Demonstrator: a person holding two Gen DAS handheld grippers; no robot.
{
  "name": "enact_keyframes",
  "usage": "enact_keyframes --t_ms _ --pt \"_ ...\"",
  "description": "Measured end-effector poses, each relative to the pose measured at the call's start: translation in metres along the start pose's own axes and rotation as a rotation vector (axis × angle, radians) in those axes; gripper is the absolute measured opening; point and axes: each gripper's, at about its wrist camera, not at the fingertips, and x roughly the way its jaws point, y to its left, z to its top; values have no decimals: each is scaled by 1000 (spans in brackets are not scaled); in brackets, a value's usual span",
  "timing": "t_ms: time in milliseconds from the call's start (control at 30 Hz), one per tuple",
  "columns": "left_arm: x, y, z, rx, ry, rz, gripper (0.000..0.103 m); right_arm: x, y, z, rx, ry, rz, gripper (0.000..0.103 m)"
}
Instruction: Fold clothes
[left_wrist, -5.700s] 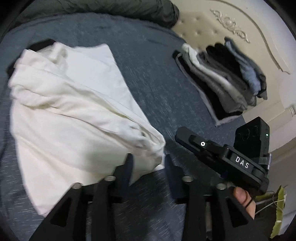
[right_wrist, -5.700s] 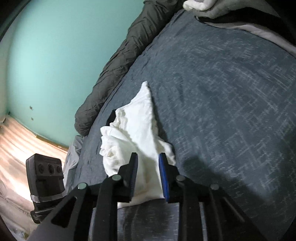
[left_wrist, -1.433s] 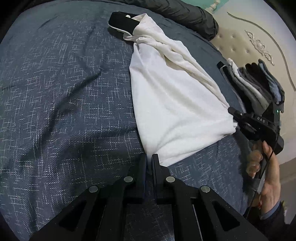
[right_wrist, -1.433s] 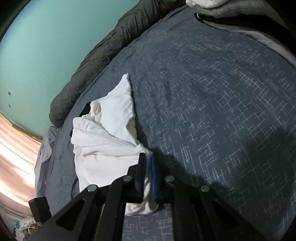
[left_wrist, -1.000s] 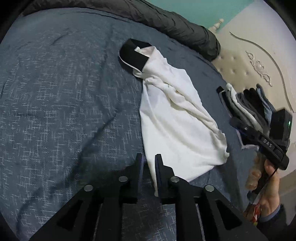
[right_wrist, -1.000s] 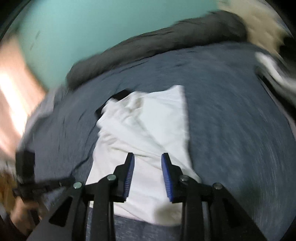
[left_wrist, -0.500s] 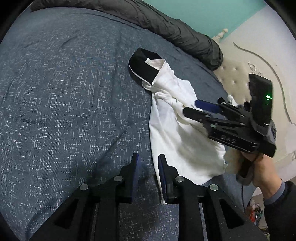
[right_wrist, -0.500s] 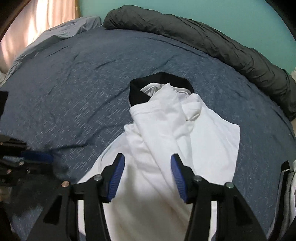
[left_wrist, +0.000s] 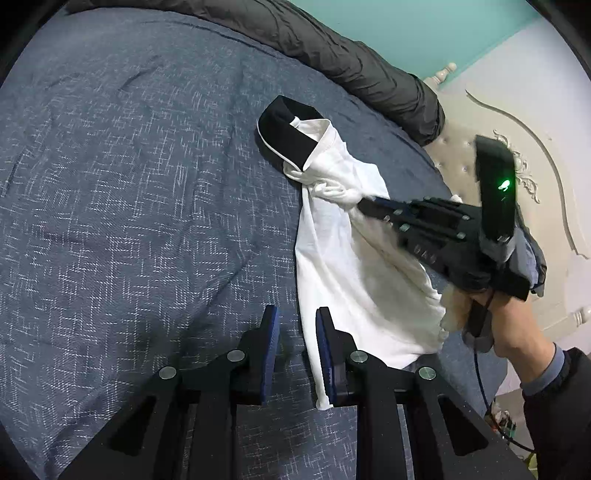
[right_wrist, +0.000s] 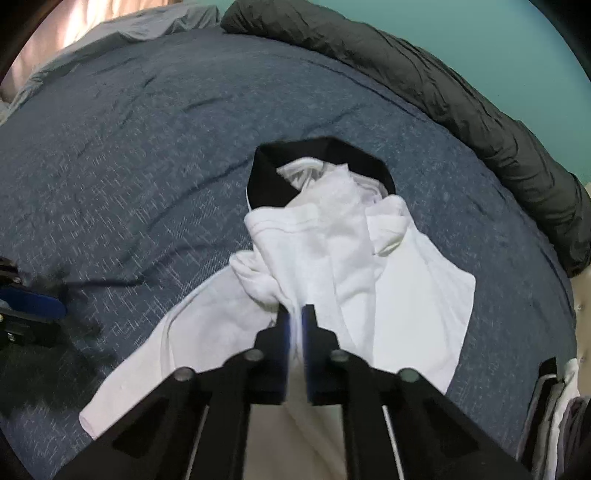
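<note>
A crumpled white cotton shirt with a black collar (left_wrist: 343, 236) lies on a blue-grey woven bedspread (left_wrist: 129, 206), its collar pointing toward the far edge of the bed, where a rolled dark grey quilt (left_wrist: 332, 51) runs along the teal wall. The right gripper (right_wrist: 295, 325), held by a person's hand (left_wrist: 502, 328) in a dark sleeve, has its two blue-padded fingers pressed together on a bunched fold of the shirt near its middle, white cloth showing in the narrow slit between them. The left gripper (left_wrist: 295, 339) hovers over the shirt's near hem with its fingers apart; the right-hand finger sits just beside or on the shirt's edge, and nothing is caught between them. A stack of folded grey and white clothes (right_wrist: 554, 406) rests at the bed's right edge, by the cream tufted headboard (left_wrist: 546, 122).
</note>
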Motion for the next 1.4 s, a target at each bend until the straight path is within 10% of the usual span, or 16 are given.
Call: enact_keyframes --t_ms 267,667,900,1067,1400 --pt "5 1 -1 -8 11 -2 22 -10 -97 -5 377 -98 85 3" --pt "18 0 -1 -12 39 1 22 49 -202 -61 841 62 89 3" --pt "16 1 -1 -19 38 -1 22 25 -193 -46 673 -41 18 26" --pt "16 -1 -3 -14 38 1 22 0 -132 -11 365 -118 181 31" --pt "20 -1 -4 -19 46 -6 22 4 -52 42 60 -90 199 41"
